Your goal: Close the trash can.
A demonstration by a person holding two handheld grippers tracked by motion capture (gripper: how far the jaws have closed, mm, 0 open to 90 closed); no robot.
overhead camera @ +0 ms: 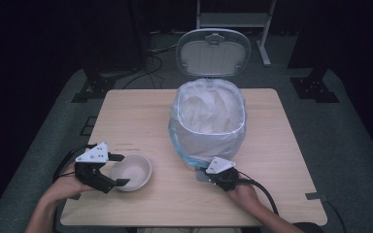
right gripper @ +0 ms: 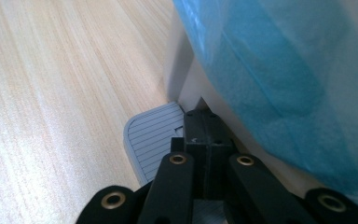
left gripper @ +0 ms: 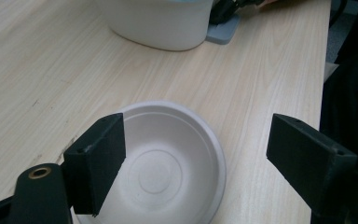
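Note:
An empty white bowl sits on the wooden table at the front left. My left gripper is open and straddles it: one jaw hangs over the near rim, the other stands clear beyond the far rim, and neither pad presses on it. A white pedal bin lined with a thin plastic bag stands mid-table with its lid raised. My right gripper is shut, its joined tips resting on the bin's grey ribbed pedal at the base.
Cables trail from both grippers off the table's front edge. Bare tabletop lies left of the bin and behind the bowl. Dark stands and a grey floor surround the table.

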